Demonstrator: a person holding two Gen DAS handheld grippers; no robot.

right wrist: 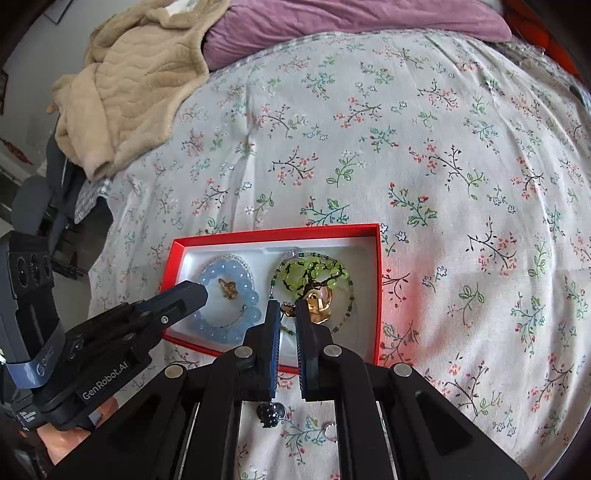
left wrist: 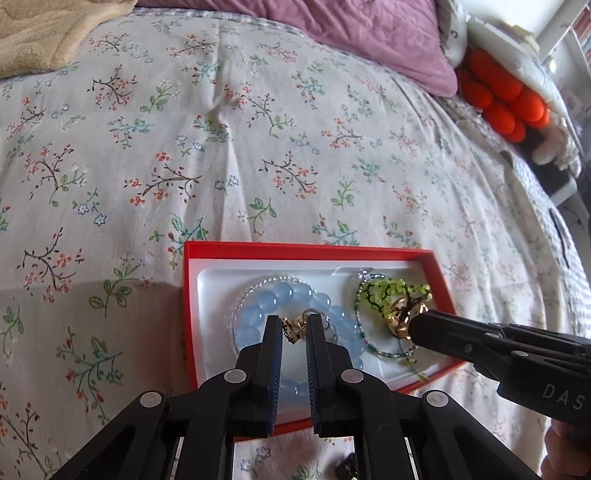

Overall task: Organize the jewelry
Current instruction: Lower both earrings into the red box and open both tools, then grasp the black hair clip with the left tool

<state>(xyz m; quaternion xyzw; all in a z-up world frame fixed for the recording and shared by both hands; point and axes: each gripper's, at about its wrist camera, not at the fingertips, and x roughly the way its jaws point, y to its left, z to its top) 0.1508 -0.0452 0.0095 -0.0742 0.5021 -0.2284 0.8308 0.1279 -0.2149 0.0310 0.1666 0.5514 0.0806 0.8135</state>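
A red box (left wrist: 258, 251) (right wrist: 373, 236) with a white insert lies on the floral bedspread. In it lie a blue bead bracelet (left wrist: 280, 295) (right wrist: 229, 267), a green bead bracelet (left wrist: 388, 290) (right wrist: 314, 271) and a thin bead necklace. My left gripper (left wrist: 294, 325) hangs over the blue bracelet, jaws slightly apart around a small gold piece (left wrist: 295, 328) (right wrist: 227, 288). My right gripper (right wrist: 286, 310) (left wrist: 417, 325) is over the green bracelet, jaws slightly apart, its tips at gold rings (right wrist: 319, 299) (left wrist: 400, 317).
A dark beaded piece (right wrist: 271, 411) (left wrist: 345, 469) and a small silver ring (right wrist: 330, 428) lie on the bedspread before the box. A beige blanket (right wrist: 136, 77) and purple pillow (left wrist: 351, 26) lie at the far end. Orange balls (left wrist: 502, 99) sit at the right.
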